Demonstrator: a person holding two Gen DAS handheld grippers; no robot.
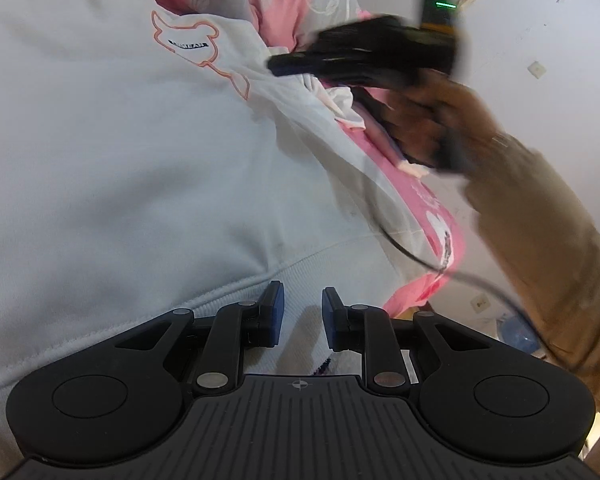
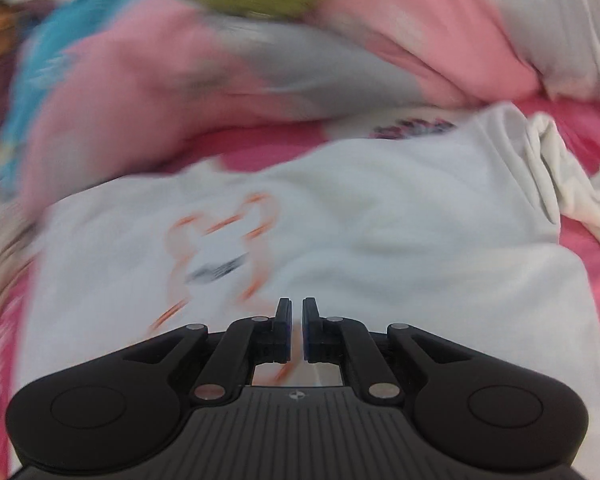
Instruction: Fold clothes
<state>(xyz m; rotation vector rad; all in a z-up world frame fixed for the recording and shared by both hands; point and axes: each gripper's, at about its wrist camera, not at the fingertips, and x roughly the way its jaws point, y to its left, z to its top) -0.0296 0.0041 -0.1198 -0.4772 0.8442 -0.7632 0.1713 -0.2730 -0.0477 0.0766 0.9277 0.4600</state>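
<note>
One pale blue sweatshirt [image 1: 112, 152] lies spread over a pink bedsheet [image 1: 416, 200], filling the left and middle of the left wrist view, with one orange outline print [image 1: 198, 52] on its far part and its ribbed hem [image 1: 236, 292] running near the camera; beyond it, at the far side, lies one heap of pink and grey bedding [image 1: 284, 4]; no container shows in either view. The left gripper [image 1: 302, 312] sits low at the near hem, its two blue-padded fingers standing apart with a fold of white cloth in the gap between them; whether the pads press on it I cannot tell. To the right, one hand [image 1: 432, 120] in a tan sleeve [image 1: 540, 232] holds the right gripper [image 1: 278, 66] above the sweatshirt's right edge, tips pointing left, a black cable [image 1: 400, 244] trailing from it. In the right wrist view, which is blurred, the right gripper [image 2: 297, 312] hovers over the sweatshirt [image 2: 380, 240], its fingers drawn almost together with only a thin slit and nothing between them; a white crumpled garment [image 2: 572, 184] lies at the far right on the pink sheet [image 2: 596, 280].
</note>
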